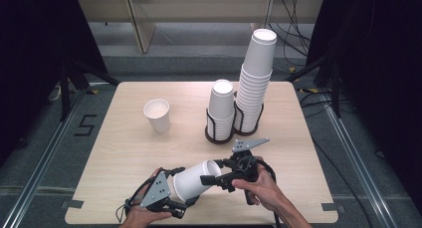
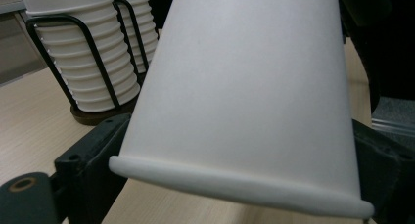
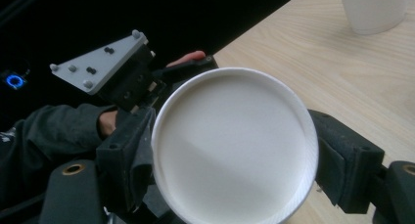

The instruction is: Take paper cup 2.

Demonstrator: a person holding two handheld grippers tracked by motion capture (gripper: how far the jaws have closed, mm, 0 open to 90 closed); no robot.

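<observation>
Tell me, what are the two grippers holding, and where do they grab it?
One white paper cup, lying sideways. The left hand-held gripper flanks its rim end; the right hand-held gripper clamps its base end.

Two cup stacks (image 1: 242,96), one standing cup (image 1: 157,115), one held cup (image 1: 194,179), seemingly single.

— What do we see between our tongs (image 2: 235,185)?
— A white paper cup (image 2: 244,97), rim nearest us, black jaws flanking it. Beyond, we see stacked cups (image 2: 83,53) in a wire holder (image 2: 95,50) on the desk (image 2: 29,121).
</observation>
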